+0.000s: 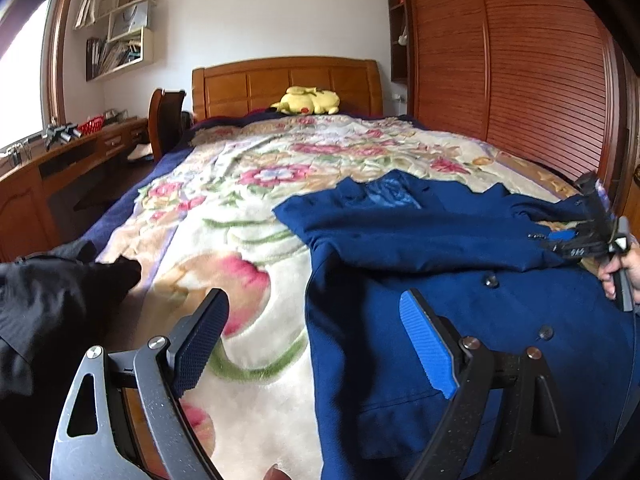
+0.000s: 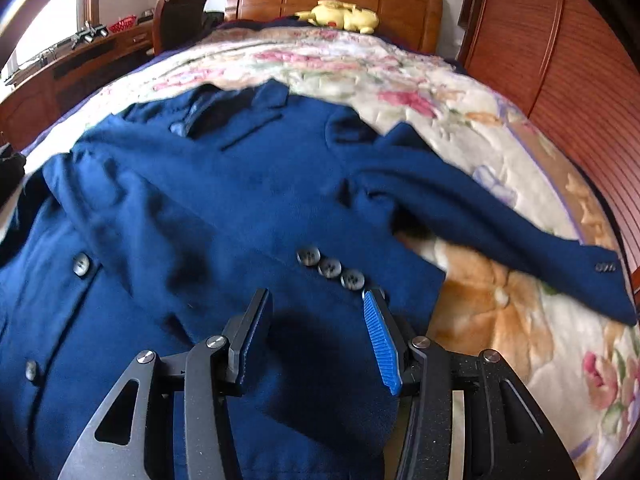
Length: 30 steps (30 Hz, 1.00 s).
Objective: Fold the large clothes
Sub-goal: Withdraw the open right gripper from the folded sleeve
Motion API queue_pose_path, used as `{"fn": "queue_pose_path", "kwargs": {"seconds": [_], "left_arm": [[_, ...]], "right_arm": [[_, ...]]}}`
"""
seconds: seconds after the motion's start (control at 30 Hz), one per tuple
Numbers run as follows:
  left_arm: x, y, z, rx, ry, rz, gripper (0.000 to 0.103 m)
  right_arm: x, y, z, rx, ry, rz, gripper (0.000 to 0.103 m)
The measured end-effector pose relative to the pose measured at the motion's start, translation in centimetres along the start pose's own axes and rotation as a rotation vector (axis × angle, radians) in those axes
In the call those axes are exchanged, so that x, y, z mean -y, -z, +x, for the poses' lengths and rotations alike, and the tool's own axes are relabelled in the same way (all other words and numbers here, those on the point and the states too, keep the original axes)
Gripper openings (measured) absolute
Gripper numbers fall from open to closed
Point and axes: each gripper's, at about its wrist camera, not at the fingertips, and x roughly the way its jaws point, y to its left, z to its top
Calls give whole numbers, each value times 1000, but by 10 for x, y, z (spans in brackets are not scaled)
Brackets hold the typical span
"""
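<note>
A navy blue coat lies face up on the flowered blanket of the bed. One sleeve is folded across its front, and the cuff with three buttons ends just ahead of my right gripper. That gripper is open, hovering low over the cloth with nothing pinched. The other sleeve stretches out to the right over the blanket. My left gripper stands wide open above the coat's left edge, empty. The left wrist view also shows the right gripper, held by a hand.
A black garment lies at the bed's left edge. A yellow plush toy sits by the wooden headboard. A desk and chair stand to the left, a slatted wardrobe to the right.
</note>
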Motion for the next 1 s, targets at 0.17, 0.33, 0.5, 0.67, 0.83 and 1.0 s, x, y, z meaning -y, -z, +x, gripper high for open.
{"fn": "queue_pose_path", "kwargs": {"seconds": [0.17,0.33,0.5,0.67,0.83,1.0], "left_arm": [[10,-14,-3,7,27,5,88],[28,-29,0,2,57,13,88],[55,-44,5,3,74,36,88],[78,-47,14,10,124,19,88],[96,-32,37,-23,150,39,88],[108,-22,53,-50,154,64,88]], "right_arm": [[5,2,19,-23,-20,24,49],[2,4,25,-21,-3,6,50],[2,7,22,-20,-22,21,51],[3,8,20,-16,-30,27,51],[14,7,1,11,-91,47,51],[52,8,-34,96,-44,79,51]]}}
